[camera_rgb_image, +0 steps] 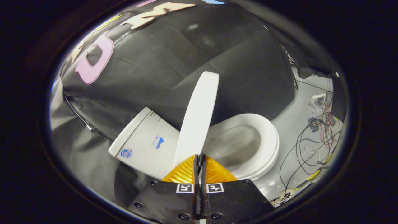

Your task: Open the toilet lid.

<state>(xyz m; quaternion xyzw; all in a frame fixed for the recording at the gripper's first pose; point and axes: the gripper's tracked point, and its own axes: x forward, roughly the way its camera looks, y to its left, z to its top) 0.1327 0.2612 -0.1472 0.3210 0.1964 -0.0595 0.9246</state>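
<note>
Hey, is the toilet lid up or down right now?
Up. The toilet lid stands raised on edge just ahead of the shut fingers, and the seat and bowl lie uncovered beside it.

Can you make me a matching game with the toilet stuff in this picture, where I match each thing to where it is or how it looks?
Things:
1. white toilet lid
2. white oval toilet seat
3. white toilet tank
4. tangled thin cables

Places or states:
A. lying on the pale floor beside the toilet
B. down flat around the bowl
C. raised, standing on edge just ahead of the gripper
D. against the black cloth wall, bearing a blue sticker

Pairs: 1-C, 2-B, 3-D, 4-A
</note>
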